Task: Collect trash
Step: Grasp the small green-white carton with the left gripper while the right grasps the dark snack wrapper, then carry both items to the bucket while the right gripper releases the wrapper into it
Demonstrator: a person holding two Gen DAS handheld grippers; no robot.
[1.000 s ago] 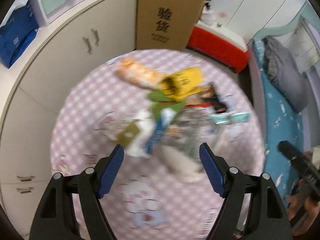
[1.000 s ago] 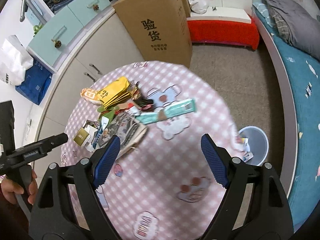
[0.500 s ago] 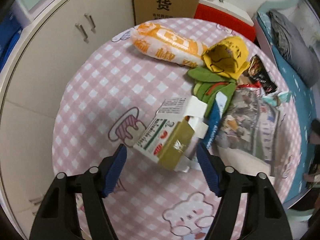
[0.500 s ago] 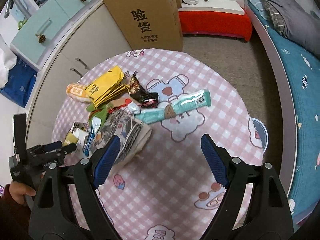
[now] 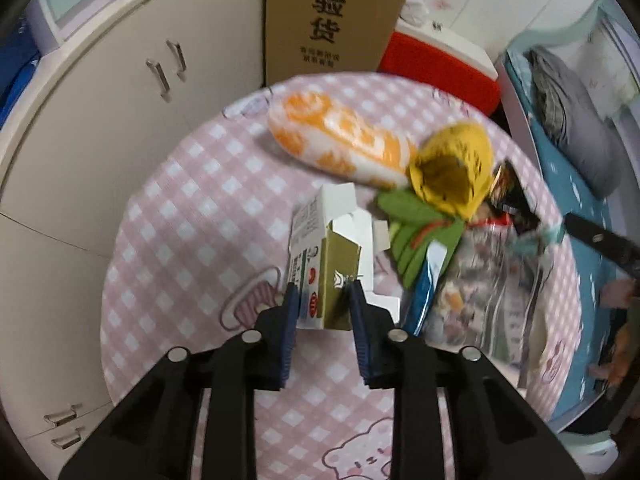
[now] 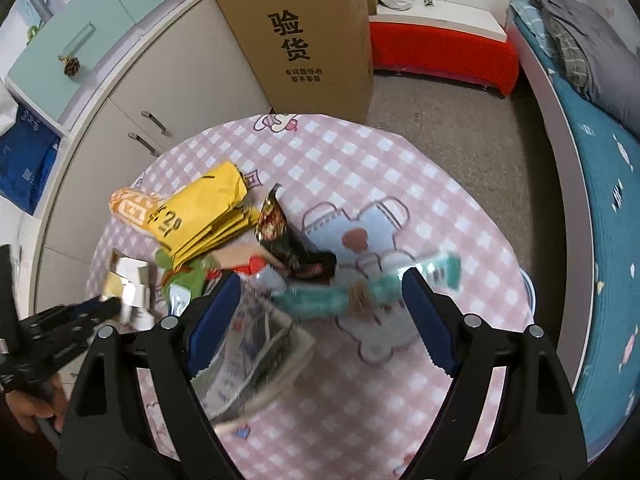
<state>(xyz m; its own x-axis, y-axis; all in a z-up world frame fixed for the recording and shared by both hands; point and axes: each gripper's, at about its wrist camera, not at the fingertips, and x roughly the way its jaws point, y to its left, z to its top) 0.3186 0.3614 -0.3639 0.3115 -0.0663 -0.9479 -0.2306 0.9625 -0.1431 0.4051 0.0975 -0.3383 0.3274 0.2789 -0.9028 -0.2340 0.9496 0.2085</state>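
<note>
Trash is piled on a round pink-checked table (image 6: 400,168). My left gripper (image 5: 323,300) points down at a small white and olive carton (image 5: 320,264); its jaws are closing with the carton between them, and the blue pads (image 5: 290,308) touch both sides. Behind lie an orange-white snack bag (image 5: 340,148), a yellow bag (image 5: 452,168), a green wrapper (image 5: 420,232) and a newspaper-print bag (image 5: 492,288). My right gripper (image 6: 320,300) hangs open above a long teal wrapper (image 6: 316,300), beside a dark wrapper (image 6: 280,232). The left gripper (image 6: 108,306) shows at that view's left edge.
A tall cardboard box (image 6: 304,40) stands on the floor behind the table, against a cream cabinet (image 6: 172,92). A red bench (image 6: 440,56) lies along the back wall. A bed with a teal cover (image 6: 600,200) runs down the right side. Grey floor (image 6: 460,128) separates them.
The left gripper came down over the carton and its jaws narrowed from wide to touching it; the carton now stands upright. The right gripper moved closer over the teal wrapper, still wide.
</note>
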